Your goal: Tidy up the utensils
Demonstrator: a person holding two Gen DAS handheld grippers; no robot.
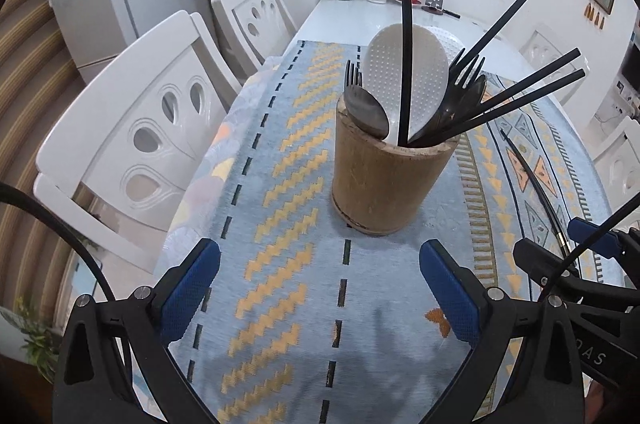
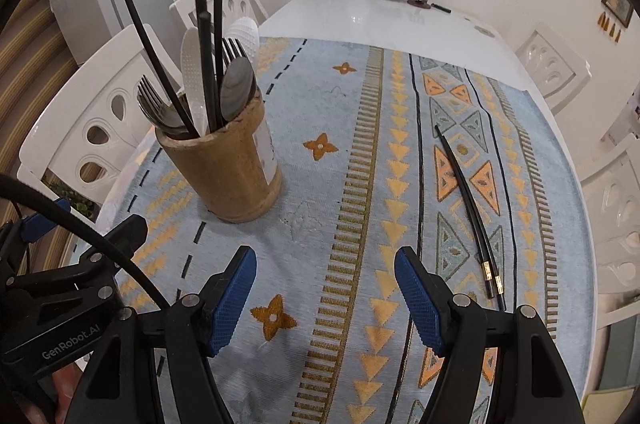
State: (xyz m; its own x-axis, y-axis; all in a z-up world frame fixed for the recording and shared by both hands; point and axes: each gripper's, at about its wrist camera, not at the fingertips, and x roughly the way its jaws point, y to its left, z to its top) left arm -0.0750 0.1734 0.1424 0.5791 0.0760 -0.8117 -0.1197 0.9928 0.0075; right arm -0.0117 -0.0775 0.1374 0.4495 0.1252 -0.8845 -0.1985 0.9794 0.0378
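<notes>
Right wrist view shows both grippers' jaws spread and empty, a chopstick pair lying beside the right gripper, the left gripper before the holder.

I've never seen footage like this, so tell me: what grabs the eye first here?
A bamboo holder crammed with black chopsticks, forks, spoons and a white rice paddle stands on the patterned cloth. To its right a loose chopstick pair lies flat. Blue-padded grippers, left and right, frame the foreground, both empty.

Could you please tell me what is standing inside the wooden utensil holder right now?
Inside the wooden holder stand black chopsticks, forks, dark spoons and white dimpled rice paddles. Their lower ends are hidden by its wall.
</notes>
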